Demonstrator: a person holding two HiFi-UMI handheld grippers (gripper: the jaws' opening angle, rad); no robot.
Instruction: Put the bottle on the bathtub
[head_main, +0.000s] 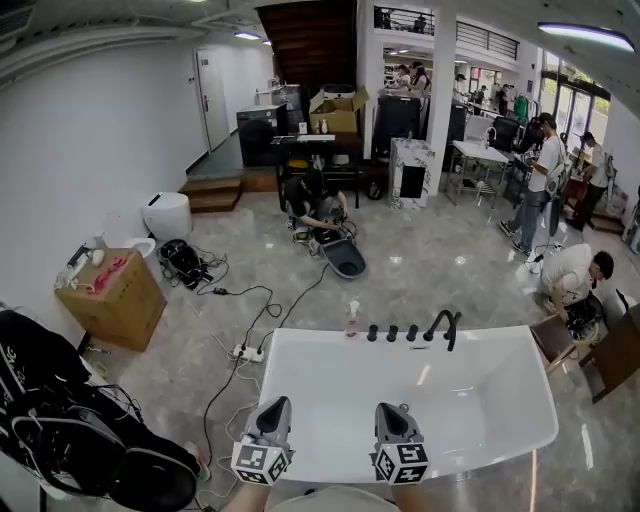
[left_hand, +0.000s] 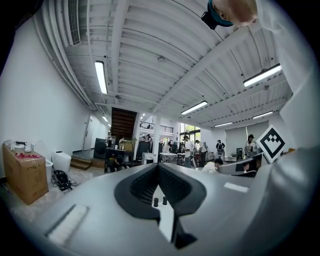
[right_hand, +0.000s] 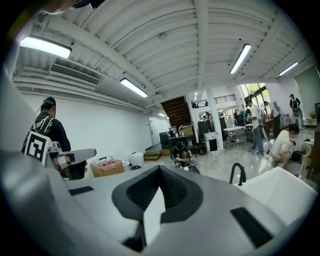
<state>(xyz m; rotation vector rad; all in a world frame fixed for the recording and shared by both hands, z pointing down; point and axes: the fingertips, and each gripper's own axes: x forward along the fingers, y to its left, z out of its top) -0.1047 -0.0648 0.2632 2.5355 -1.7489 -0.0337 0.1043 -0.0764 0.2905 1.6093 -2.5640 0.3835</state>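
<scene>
- I am holding the left gripper (head_main: 276, 404) and the right gripper (head_main: 389, 409) over the near edge of the bathtub (head_main: 300, 350), both sets of jaws pressed together, gripping nothing.
- The bottle (head_main: 352, 320) is standing upright on the bathtub's far edge, just left of the black knobs (head_main: 392, 332), well apart from both grippers.

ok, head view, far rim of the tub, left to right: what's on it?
bottle → three black knobs → black faucet, all along the far rim of the bathtub.
</scene>
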